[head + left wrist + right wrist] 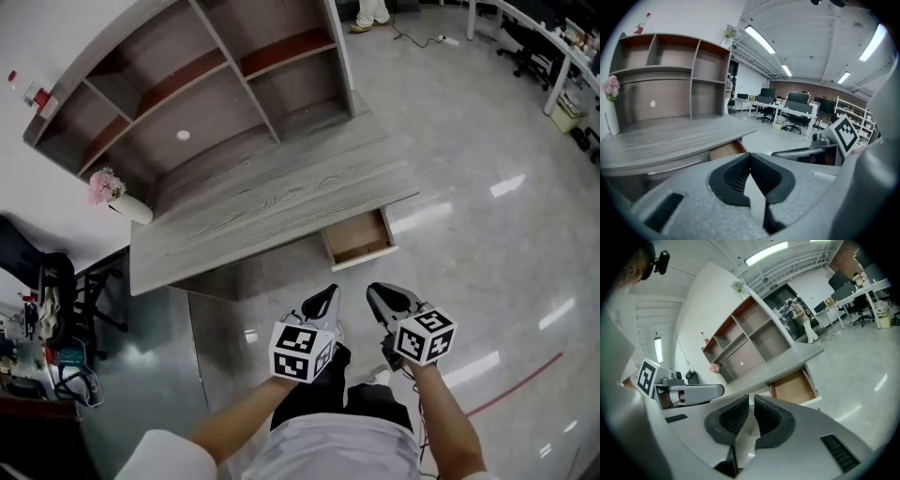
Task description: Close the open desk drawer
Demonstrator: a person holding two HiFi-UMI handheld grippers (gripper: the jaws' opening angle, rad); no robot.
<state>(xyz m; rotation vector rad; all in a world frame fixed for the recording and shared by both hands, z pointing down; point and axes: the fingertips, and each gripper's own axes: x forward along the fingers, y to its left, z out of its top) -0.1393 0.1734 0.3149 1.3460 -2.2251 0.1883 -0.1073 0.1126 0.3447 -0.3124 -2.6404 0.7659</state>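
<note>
The grey wooden desk (272, 197) has one drawer (359, 234) pulled out at its front right, its brown inside empty. Both grippers hang in the air in front of it, short of the drawer and touching nothing. My left gripper (330, 292) is shut and empty, its pads meeting at the tips (750, 155). My right gripper (373, 292) holds nothing; its pads stand only a narrow slit apart (751, 398). The drawer also shows under the desk edge in the left gripper view (726, 150) and beyond the jaws in the right gripper view (792, 386).
A shelf hutch (187, 84) stands on the desk's back, with a white vase of pink flowers (108, 192) at its left end. A black chair (47, 272) sits left of the desk. Glossy floor with a red line (516, 384) lies to the right. A person (804, 317) stands far off.
</note>
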